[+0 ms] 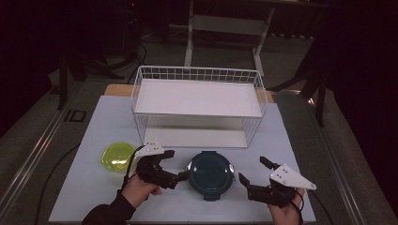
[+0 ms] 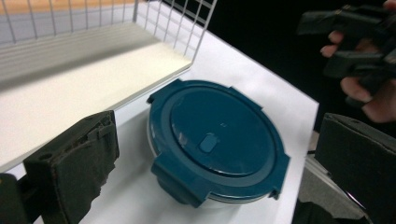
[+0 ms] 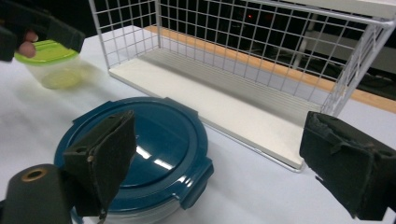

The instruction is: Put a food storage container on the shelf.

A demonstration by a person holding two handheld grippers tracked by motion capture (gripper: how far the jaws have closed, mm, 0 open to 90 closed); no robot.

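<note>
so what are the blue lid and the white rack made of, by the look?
Blue lid: likely hard plastic, semi-gloss; light glints on it and the clip tabs look moulded. White rack: thin coated metal wire grid; its shelves look like matte white board, material unclear.

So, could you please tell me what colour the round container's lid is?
Dark teal lid, clearest in the left gripper view.

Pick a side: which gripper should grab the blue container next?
Probably left. The left gripper sits right beside the blue container, jaws open toward it. The right gripper, also open, is farther off.
</note>
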